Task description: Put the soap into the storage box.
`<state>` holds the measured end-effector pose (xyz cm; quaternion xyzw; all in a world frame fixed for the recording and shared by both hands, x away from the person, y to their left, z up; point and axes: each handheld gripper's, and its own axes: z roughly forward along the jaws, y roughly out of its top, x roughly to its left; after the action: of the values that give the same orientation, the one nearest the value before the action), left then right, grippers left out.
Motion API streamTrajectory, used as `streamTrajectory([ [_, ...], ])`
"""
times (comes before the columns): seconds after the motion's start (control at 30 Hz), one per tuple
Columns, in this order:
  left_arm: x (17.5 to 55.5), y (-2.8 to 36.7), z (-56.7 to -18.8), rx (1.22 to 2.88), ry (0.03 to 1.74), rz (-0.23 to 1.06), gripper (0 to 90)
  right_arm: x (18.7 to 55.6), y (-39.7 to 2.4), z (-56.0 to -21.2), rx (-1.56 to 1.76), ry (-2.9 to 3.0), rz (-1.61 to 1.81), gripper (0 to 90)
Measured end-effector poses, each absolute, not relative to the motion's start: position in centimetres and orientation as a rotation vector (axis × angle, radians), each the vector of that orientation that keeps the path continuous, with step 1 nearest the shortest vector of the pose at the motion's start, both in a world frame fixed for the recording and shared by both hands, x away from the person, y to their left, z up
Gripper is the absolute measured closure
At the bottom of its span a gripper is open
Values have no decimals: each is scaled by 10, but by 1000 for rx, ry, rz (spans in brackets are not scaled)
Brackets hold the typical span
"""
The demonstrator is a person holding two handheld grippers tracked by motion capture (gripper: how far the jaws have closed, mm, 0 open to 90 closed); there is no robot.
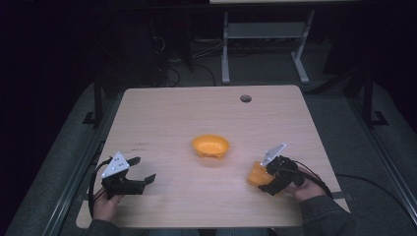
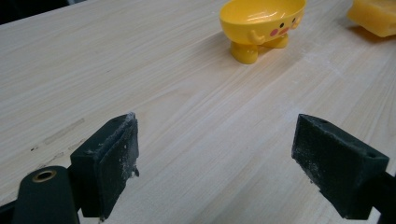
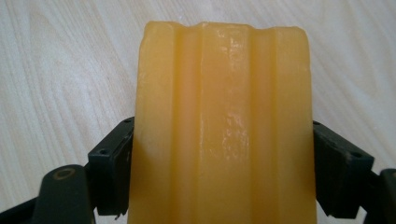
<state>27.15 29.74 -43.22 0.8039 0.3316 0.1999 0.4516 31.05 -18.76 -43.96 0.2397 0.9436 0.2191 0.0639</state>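
Right tongs (image 3: 219,154) clench a yellow block (image 3: 219,116) by its two long sides, down at the near right of the table (image 1: 172,113), well apart from the yellow bowl (image 1: 210,146) at the middle. Left tongs (image 2: 215,154) stand released over bare wood at the near left. Glossy and ribbed, the block looks waxy, probably light and fairly stiff but slippery; the flat side faces seem the safest hold.

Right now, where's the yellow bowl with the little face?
In the high view the yellow bowl stands near the middle of the table, between the open left gripper and the right gripper, which holds an orange block.
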Motion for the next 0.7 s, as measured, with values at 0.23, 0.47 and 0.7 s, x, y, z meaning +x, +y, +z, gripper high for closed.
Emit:
streamTrajectory([
  [0.23, 271, 298, -431, 1985, 828, 492, 141, 316, -187, -431, 714, 2839, 706, 207],
  [0.47, 272, 299, -431, 1992, 831, 488, 141, 323, -181, -424, 691, 2843, 698, 207],
  [0.7, 272, 299, -432, 1982, 835, 488, 141, 330, -177, -419, 682, 2846, 704, 206],
])
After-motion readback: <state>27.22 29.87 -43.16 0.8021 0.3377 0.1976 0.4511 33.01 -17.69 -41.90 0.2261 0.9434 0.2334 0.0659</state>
